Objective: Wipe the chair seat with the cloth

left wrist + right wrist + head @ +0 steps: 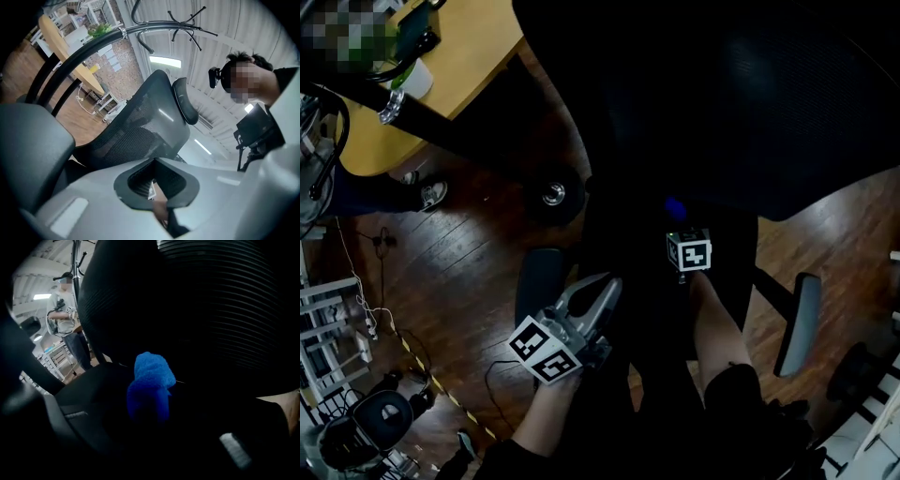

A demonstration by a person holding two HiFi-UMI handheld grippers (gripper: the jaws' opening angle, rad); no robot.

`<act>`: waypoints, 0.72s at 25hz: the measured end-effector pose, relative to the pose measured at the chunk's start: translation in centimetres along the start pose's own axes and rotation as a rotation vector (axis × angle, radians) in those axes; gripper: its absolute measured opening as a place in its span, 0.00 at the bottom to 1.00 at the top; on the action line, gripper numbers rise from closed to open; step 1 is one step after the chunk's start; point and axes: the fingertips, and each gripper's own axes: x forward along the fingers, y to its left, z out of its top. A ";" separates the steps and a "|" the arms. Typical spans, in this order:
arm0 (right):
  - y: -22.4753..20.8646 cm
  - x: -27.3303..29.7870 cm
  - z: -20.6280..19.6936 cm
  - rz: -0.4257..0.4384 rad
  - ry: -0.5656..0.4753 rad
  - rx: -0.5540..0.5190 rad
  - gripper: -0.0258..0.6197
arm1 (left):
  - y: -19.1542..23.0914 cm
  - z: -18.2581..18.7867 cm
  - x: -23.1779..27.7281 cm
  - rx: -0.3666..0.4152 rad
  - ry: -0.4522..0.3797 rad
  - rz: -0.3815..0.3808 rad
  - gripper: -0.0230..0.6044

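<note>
1. The right gripper (150, 414) is clenched on a blue cloth (150, 378).
2. The cloth is bunched into a short roll. Its long axis runs along the jaws, and its rounded free end points ahead toward the ribbed chair back (225, 310).
3. In the head view only a small patch of the cloth (676, 208) shows, just beyond the right gripper's marker cube (689, 250). It is over the dark seat (647, 309), between the two armrests (539, 281) (797, 323). I cannot tell whether it touches the seat.
4. The left gripper (605, 286) is beside the left armrest, tilted up toward the back. Its jaws are closed and grasp nothing. Through the gap behind their tips the left gripper view shows only mesh.
5. The seat and back are black and badly lit, so their surface detail is lost from above. From the left gripper the back (136, 126) reads as grey mesh with a padded headrest (185, 101).
6. The floor (469, 272) is dark wood planks, with a thin cable lying on it.
7. A round-edged wooden table (478, 47) stands near the chair.
8. White ribbed ceiling panels with strip lights (165, 61) are overhead, and there is a brick wall (112, 63) behind the table.
9. A person (65, 305) stands in the background.
</note>
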 end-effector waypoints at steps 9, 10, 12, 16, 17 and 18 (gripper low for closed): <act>-16.0 -10.7 -4.9 -0.272 0.038 0.093 0.10 | -1.6 -1.3 0.3 0.038 0.049 -0.040 0.04; -17.0 -11.7 -5.2 -0.289 0.031 0.095 0.10 | -1.7 -1.5 0.3 0.039 0.053 -0.038 0.04; -18.2 -13.0 -5.6 -0.299 0.014 0.108 0.10 | -1.9 -1.8 0.5 0.038 0.059 -0.036 0.04; -19.2 -13.9 -5.9 -0.280 -0.012 0.109 0.10 | -2.8 -2.0 1.2 0.042 0.056 -0.048 0.04; -19.4 -14.0 -5.9 -0.282 -0.015 0.103 0.10 | -3.0 -2.1 1.2 0.044 0.055 -0.052 0.04; -19.6 -14.1 -5.9 -0.288 -0.016 0.097 0.10 | -3.2 -2.2 1.2 0.046 0.052 -0.054 0.04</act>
